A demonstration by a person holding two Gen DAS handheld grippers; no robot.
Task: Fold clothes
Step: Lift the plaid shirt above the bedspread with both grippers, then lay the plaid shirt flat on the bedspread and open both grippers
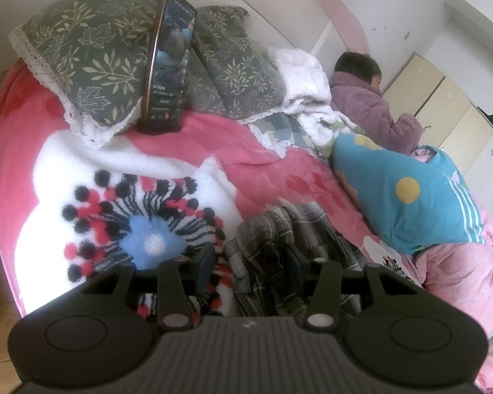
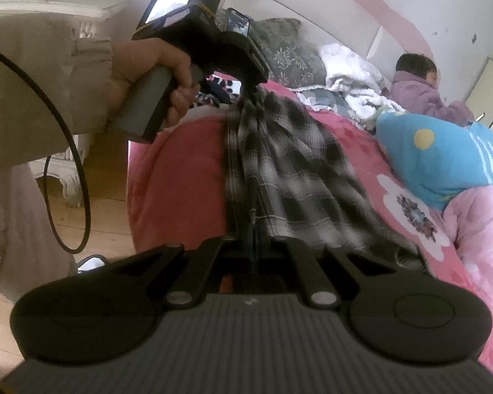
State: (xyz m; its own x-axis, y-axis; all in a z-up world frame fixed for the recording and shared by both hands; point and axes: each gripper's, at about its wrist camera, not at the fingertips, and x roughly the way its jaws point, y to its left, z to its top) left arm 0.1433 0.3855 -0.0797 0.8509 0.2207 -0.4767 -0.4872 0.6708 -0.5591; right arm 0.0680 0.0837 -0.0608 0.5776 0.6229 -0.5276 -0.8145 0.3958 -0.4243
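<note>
Two hand-held grippers pinch plaid garment (image 2: 279, 170) | phone (image 1: 169, 62) propped on pillows (image 1: 82, 52) | person (image 1: 368, 98) lying beside

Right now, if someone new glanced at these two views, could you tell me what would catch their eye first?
The black-and-white plaid garment stands out, stretched over the pink bed cover between the right gripper, shut on its near edge, and the left gripper, which grips its far end. Next comes the phone propped upright against the leaf-print pillows at the head of the bed. A person in a purple jacket lies along the far side, by the wall.
</note>
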